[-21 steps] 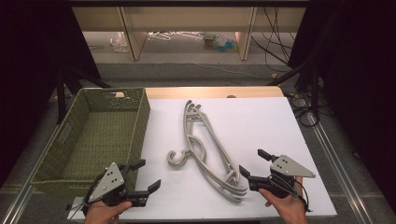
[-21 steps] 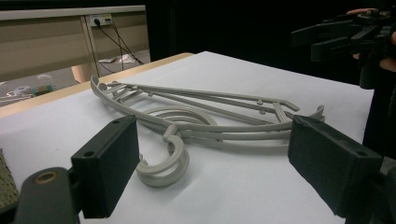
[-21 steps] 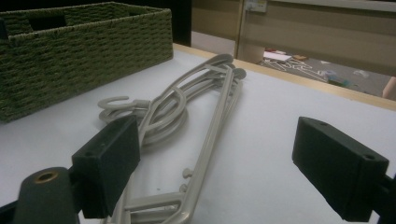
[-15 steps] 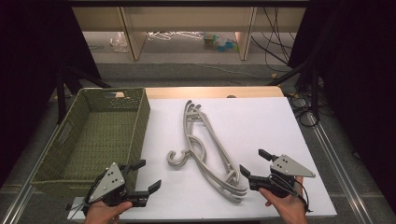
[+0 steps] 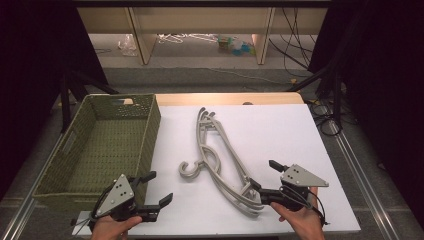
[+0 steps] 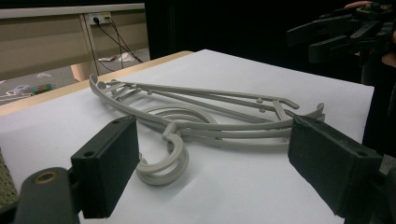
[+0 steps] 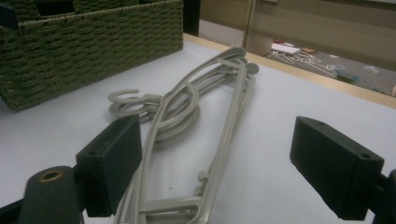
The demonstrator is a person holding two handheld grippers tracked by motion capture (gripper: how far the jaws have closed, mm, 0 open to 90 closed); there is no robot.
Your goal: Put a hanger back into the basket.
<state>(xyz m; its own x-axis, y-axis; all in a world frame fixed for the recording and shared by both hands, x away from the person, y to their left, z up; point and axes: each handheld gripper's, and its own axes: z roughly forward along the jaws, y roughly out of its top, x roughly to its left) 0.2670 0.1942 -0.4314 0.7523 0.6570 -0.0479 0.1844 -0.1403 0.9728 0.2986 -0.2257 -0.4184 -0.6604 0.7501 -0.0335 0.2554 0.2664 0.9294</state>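
Note:
A stack of grey plastic clothes hangers point(image 5: 216, 165) lies flat on the white tabletop point(image 5: 280, 135), hooks curling to the left. My left gripper point(image 5: 159, 186) hovers at the front left, open and holding nothing, beside the basket's near corner. It looks across at the hangers point(image 6: 201, 121) between its own jaws point(image 6: 219, 172). My right gripper point(image 5: 264, 175) is open at the front right, its jaws close to the hangers' near end without touching. In its view the hangers point(image 7: 187, 107) stretch away between the wide-apart jaws point(image 7: 224, 172).
A green woven basket point(image 5: 150, 130) stands on the left of the table, seen side-on point(image 7: 93, 46) from the right gripper. The other gripper point(image 6: 327, 39) shows far off in the left gripper view. Beyond the table are shelf legs, cables and dark stands.

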